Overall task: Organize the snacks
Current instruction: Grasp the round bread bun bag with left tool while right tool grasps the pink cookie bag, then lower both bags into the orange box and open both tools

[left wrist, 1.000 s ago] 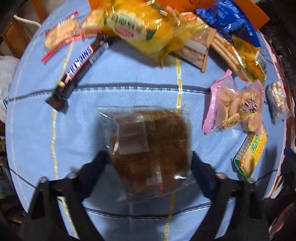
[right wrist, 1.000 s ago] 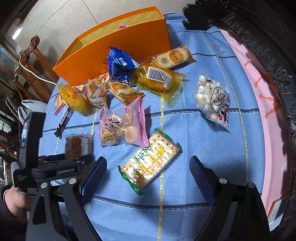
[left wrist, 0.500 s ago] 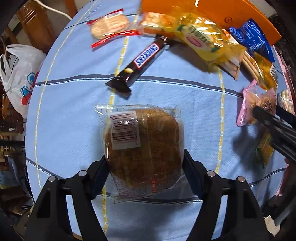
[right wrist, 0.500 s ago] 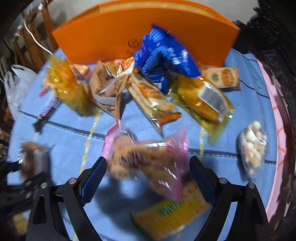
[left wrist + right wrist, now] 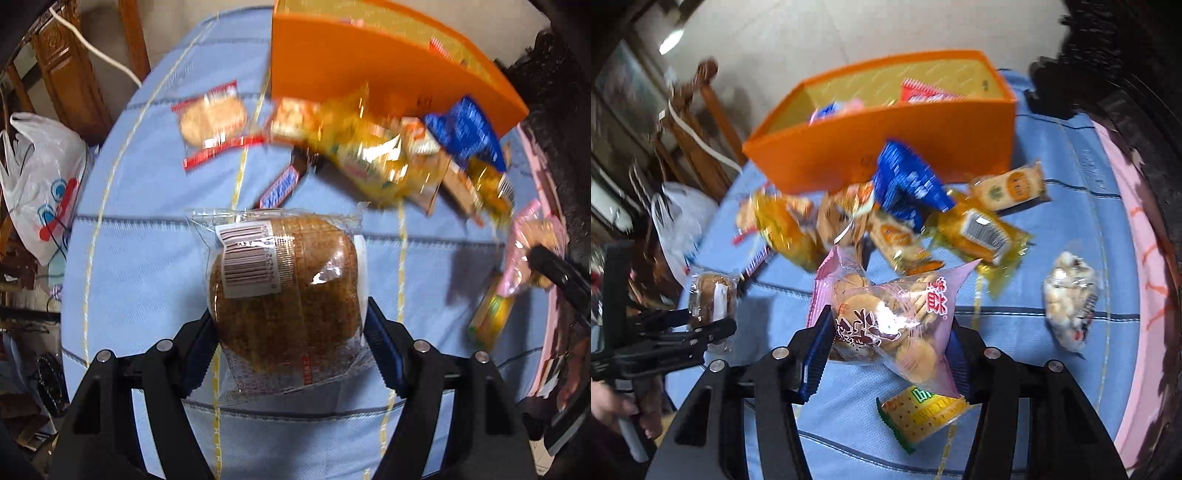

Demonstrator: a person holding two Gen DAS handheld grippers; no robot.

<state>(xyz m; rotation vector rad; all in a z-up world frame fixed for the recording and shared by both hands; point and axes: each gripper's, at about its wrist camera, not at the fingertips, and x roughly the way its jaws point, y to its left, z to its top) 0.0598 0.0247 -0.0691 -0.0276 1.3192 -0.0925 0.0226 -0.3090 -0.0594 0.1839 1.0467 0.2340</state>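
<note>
Left tongs (image 5: 290,332): clamped on the brown cake packet (image 5: 284,288), one pad on each side of its lower half, lifted clear of the blue tablecloth (image 5: 147,295).
Brown cake packet: a soft round cake in clear slippery film with a barcode label on top; likely light and easy to crush, so a mild squeeze across its width, where the pads sit now, suits it best.
Right tongs (image 5: 886,354): their jaws have just been closing, and the pads now press the pink biscuit bag (image 5: 886,317) from both sides.
Pink biscuit bag: puffy film full of small round biscuits, raised just above the green cracker pack (image 5: 923,410); light and brittle inside, and the bag may slide or sag, so a hold across the filled middle looks safer than the sealed ends.
Middle of the table: a loose heap of snacks, with a Snickers bar (image 5: 280,188), a yellow cake packet (image 5: 979,232), a blue bag (image 5: 908,184) and a clear bag of white candies (image 5: 1067,299) well off to the side.
Far end: the orange box (image 5: 886,147), open on top, already holds a few packets; it looks like the place for both held snacks.
</note>
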